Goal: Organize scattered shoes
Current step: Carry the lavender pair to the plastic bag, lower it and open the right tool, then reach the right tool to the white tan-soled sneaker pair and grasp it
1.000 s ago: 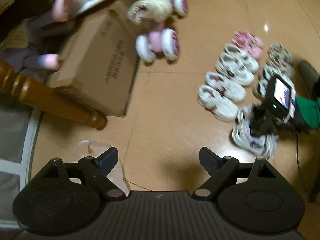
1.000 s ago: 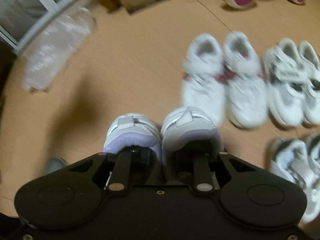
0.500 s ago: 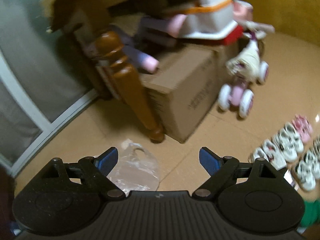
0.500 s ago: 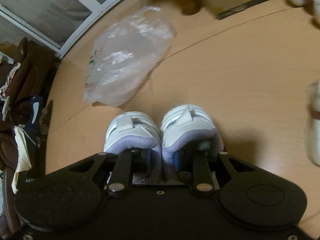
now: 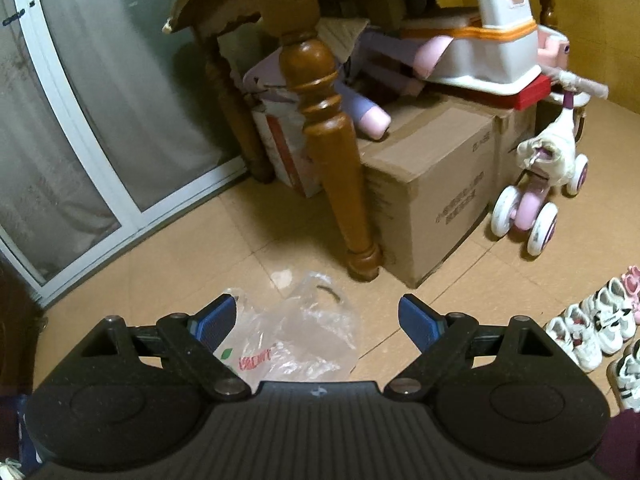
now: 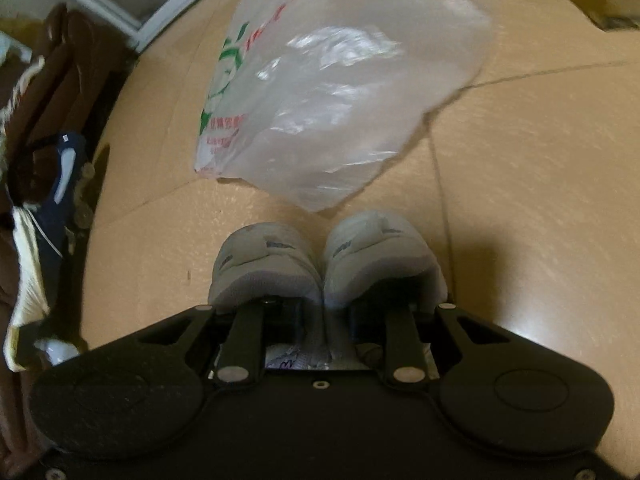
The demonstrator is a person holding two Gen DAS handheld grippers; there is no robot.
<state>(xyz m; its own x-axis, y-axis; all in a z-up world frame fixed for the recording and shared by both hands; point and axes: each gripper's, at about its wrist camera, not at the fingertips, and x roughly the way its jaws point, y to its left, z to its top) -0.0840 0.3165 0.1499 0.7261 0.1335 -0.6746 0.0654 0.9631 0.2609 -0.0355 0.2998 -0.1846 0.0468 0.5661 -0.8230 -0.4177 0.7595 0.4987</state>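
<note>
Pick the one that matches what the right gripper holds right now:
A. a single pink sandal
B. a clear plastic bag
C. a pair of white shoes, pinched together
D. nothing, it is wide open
C: in the right wrist view the right gripper is closed on the pair of white shoes, one finger inside each, pinching their inner walls together, while the plastic bag lies on the floor beyond them.

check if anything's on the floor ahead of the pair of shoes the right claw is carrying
Yes. A clear plastic bag lies flat on the floor just ahead of the pair of grey-white shoes pinched in the right claw. Beyond the bag, only bare floor shows.
</note>
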